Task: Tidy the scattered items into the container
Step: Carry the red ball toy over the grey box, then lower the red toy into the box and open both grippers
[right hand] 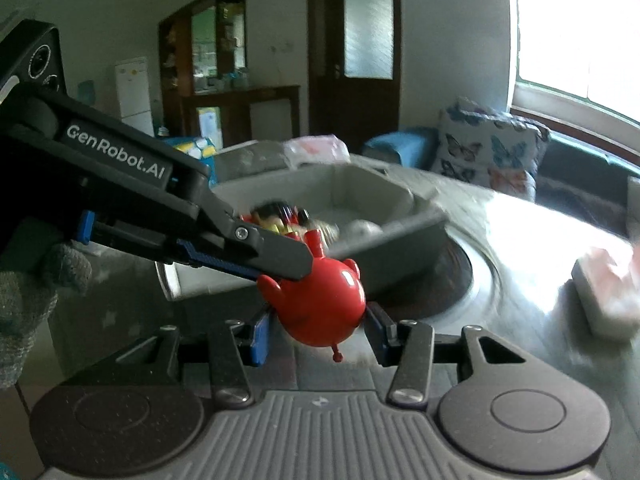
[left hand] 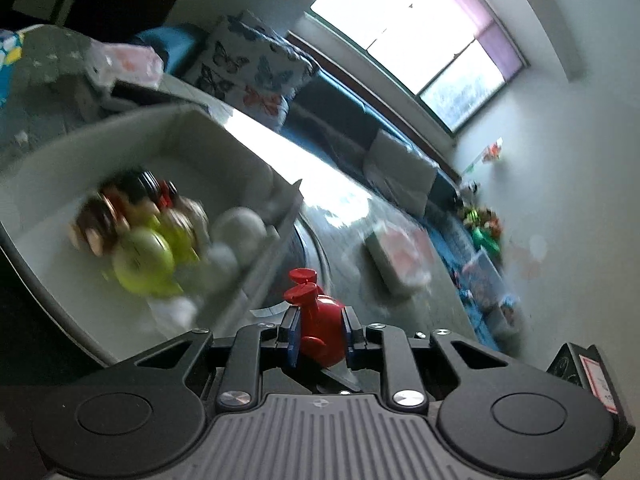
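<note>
Toys, blurred, lie heaped in the grey container (left hand: 224,148) at the left: a yellow-green ball (left hand: 142,266), pale balls (left hand: 240,228) and small figures. Right of it, the left tool (left hand: 320,334) has its blue pads clamped on a red toy (left hand: 322,326), whose two knobs point away toward the tabletop (left hand: 348,248). In the right wrist view the right tool (right hand: 318,338) grips that same round red toy (right hand: 324,308) by its sides, stalk upward toward the container (right hand: 400,224), a thin peg pointing down.
</note>
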Tool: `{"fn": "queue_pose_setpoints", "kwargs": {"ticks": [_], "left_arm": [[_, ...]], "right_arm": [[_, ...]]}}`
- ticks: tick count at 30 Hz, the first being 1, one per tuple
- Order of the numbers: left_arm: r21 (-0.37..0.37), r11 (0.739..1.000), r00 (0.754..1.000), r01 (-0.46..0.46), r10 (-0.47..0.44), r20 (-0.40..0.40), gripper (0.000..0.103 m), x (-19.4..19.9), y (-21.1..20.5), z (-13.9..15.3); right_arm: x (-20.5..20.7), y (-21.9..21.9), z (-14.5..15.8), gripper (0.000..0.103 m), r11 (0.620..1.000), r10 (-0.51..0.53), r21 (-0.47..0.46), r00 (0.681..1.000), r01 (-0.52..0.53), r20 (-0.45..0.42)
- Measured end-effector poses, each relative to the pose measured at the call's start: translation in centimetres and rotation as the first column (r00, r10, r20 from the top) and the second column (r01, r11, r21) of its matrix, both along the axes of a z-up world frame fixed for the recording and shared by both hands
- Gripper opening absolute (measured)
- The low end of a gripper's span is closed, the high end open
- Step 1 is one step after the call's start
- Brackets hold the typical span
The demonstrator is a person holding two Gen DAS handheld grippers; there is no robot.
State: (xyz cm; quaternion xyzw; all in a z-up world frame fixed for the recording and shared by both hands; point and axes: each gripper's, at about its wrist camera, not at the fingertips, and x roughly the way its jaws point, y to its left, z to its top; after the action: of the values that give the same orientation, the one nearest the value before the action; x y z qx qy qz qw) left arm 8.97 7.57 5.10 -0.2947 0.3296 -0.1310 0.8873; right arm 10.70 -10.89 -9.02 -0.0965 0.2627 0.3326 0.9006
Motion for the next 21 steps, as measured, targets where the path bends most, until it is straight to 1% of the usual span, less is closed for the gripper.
{"fn": "queue_pose_setpoints", "kwargs": {"ticks": [4, 10, 16, 21], "left_arm": [[0.017, 0.999, 0.999, -0.04, 0.04, 0.022, 0.022, 1.6, 2.0, 0.8], [0.007, 0.997, 0.997, -0.076, 0.076, 0.008, 0.023, 5.0, 4.2, 0.5], [0.0, 0.996, 0.995, -0.091, 0.091, -0.032, 0.023, 7.6, 5.5, -1.2], [-0.007, 0.995, 0.993, -0.099, 0.098, -0.06, 0.024, 8.4, 6.1, -2.5]], "right_arm": [[2.0, 2.5, 0.9, 0.048, 0.999, 0.034, -0.001, 0.999, -0.034, 0.027], [5.8, 5.3, 1.1, 0.048, 0.999, 0.042, 0.001, 0.999, -0.042, 0.022], [8.7, 6.7, -0.3, 0.048, 1.0, 0.026, 0.0, 0.999, -0.026, -0.034], [9.5, 7.0, -1.7, 0.048, 1.0, 0.02, -0.017, 0.998, -0.021, -0.062]]}}
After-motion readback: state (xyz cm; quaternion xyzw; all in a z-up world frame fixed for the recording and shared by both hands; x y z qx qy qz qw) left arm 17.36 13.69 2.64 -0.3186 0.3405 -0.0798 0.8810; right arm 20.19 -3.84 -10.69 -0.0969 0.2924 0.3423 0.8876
